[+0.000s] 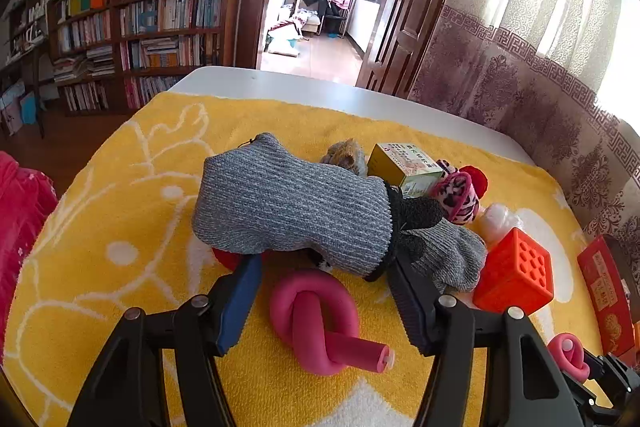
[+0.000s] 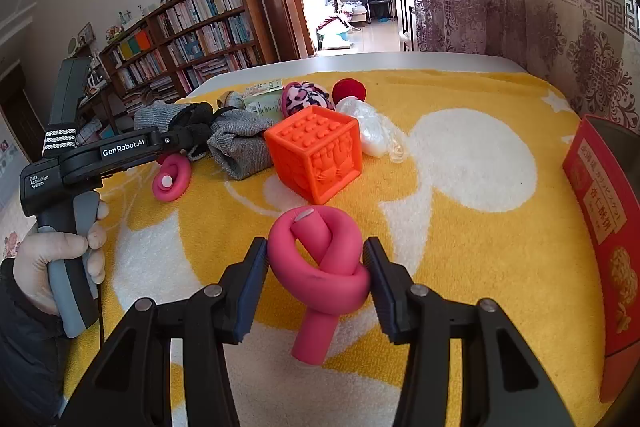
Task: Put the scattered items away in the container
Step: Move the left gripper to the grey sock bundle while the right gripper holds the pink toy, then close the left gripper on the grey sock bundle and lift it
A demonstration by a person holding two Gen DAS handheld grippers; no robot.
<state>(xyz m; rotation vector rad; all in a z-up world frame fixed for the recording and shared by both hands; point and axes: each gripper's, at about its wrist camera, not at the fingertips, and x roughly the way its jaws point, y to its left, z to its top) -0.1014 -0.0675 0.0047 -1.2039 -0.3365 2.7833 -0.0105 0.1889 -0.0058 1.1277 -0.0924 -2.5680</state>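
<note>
Pink foam knot [image 2: 320, 259] sits clamped in the right gripper [image 2: 316, 273]; left gripper [image 1: 324, 263] pinches the grey glove [image 1: 292, 211].

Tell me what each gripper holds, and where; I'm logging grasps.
Right gripper: pink knotted tube, pinched across the knot. Left gripper: straddles the grey glove's edge; grip cannot be told.

Daylight pours through the curtains [image 1: 560, 27] on the right, blown out to white glare at their upper folds and in the far doorway. The yellow towel [image 2: 460, 267] is brightly and evenly lit, with soft, short shadows. Both fisheye views bend the bookshelf [image 1: 160, 27] and darken to black corners. Focus is sharp throughout, with no motion blur.
</note>
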